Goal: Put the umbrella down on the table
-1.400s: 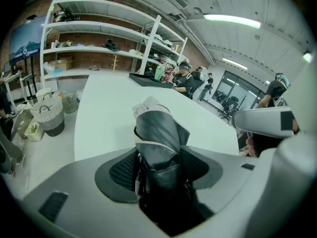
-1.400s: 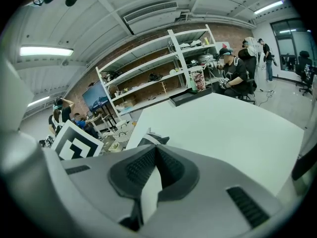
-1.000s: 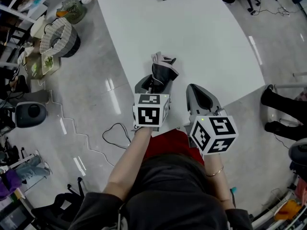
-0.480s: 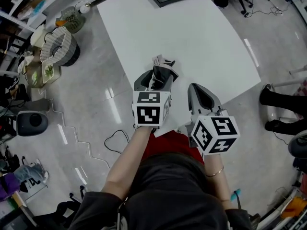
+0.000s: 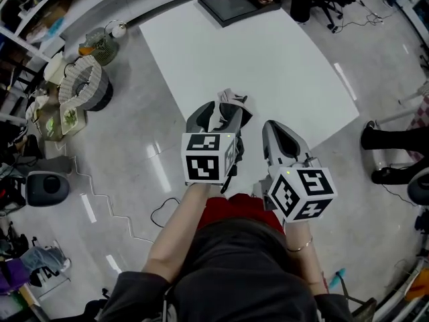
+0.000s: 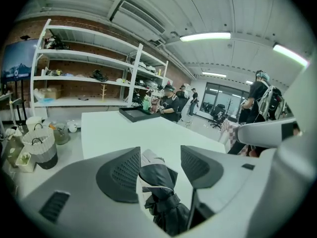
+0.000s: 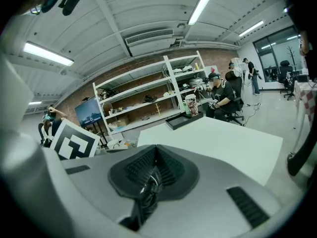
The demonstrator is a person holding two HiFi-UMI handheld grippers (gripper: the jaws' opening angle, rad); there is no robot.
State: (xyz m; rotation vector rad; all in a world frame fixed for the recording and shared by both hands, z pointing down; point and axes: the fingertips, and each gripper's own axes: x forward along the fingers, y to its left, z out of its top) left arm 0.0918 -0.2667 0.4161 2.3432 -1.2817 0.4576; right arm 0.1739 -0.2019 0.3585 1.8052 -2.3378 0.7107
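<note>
A folded black and white umbrella sticks up between the jaws of my left gripper, which is shut on it, over the near edge of the white table. In the left gripper view the umbrella fills the gap between the pads, and my left gripper points along the table. My right gripper hovers beside it on the right. In the right gripper view my right gripper is shut on a thin black strap that hangs down from the pads.
A black tray lies at the table's far end. On the floor to the left stand a woven basket and a dark cable. People sit beyond the table, and someone's legs show at the right.
The head view has shifted forward, so more of the table's far end and the tray show. Both grippers keep nearly the same pose and hold.
</note>
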